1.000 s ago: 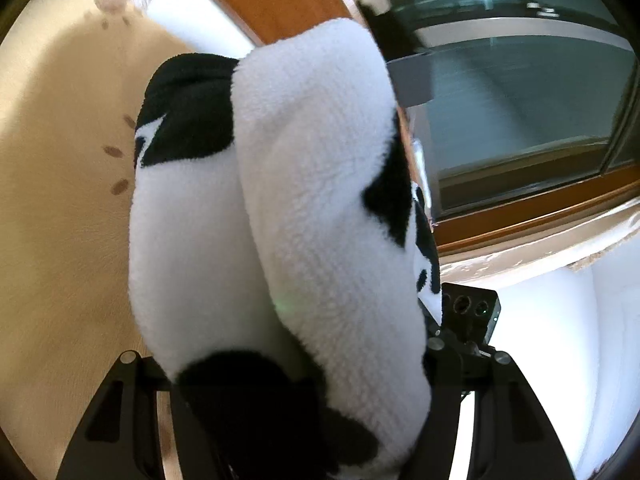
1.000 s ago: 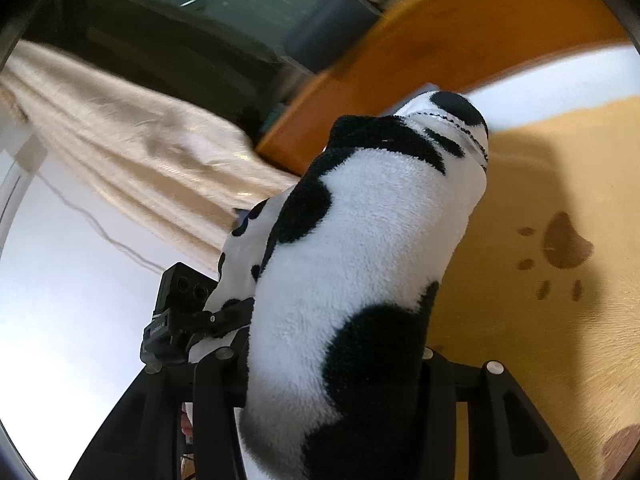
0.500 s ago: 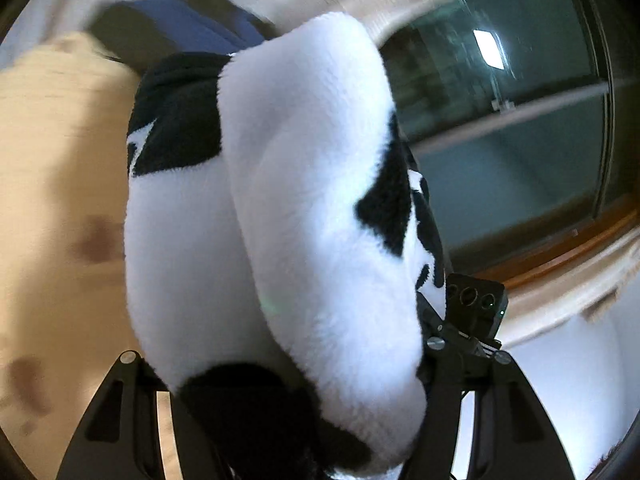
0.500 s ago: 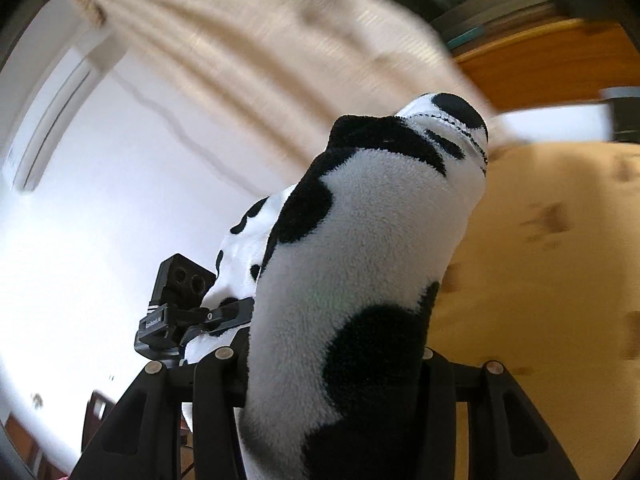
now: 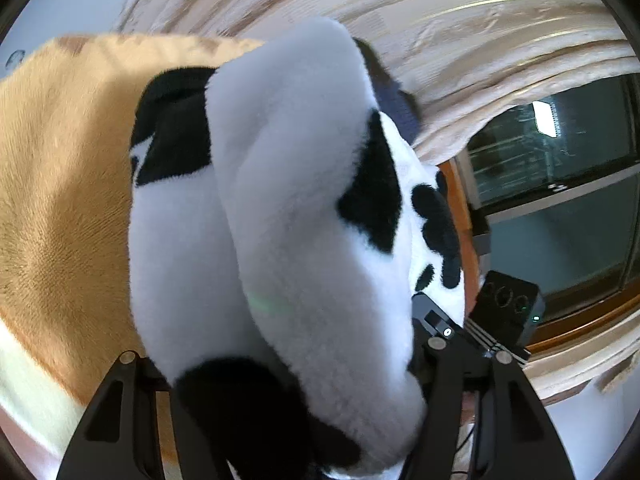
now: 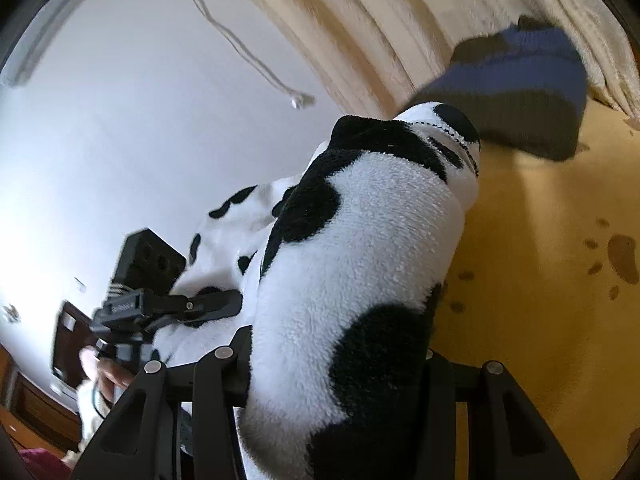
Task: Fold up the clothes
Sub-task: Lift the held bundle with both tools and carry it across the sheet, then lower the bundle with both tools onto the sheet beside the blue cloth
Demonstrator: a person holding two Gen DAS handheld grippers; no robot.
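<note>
In the left wrist view, the left claw [image 5: 296, 420] pinches a thick bundle of black-and-white fleece garment [image 5: 288, 216], which fills the frame's centre and bulges up toward 12 o'clock; its jaws have just been opening a little, yet the fleece is packed between them with both fingers against it. A tan plush blanket [image 5: 60, 184] lies from 8 to 11 o'clock, a cream curtain [image 5: 460, 40] sweeps across 12 to 2 o'clock, and a window [image 5: 560, 200] shows at 3 o'clock. The right claw's body [image 5: 508, 308] appears at 4 o'clock, beside the fleece. In the right wrist view, the right claw [image 6: 328, 392] pinches the same garment [image 6: 352, 280], which rises from 6 o'clock toward the centre. A blue and dark striped garment [image 6: 516, 84] lies at 1 o'clock on the tan blanket [image 6: 540, 320], which carries brown paw prints [image 6: 622, 256] at 3 o'clock. The left claw's body [image 6: 148, 280] sits at 8 o'clock, a hand [image 6: 108, 376] below it.
</note>
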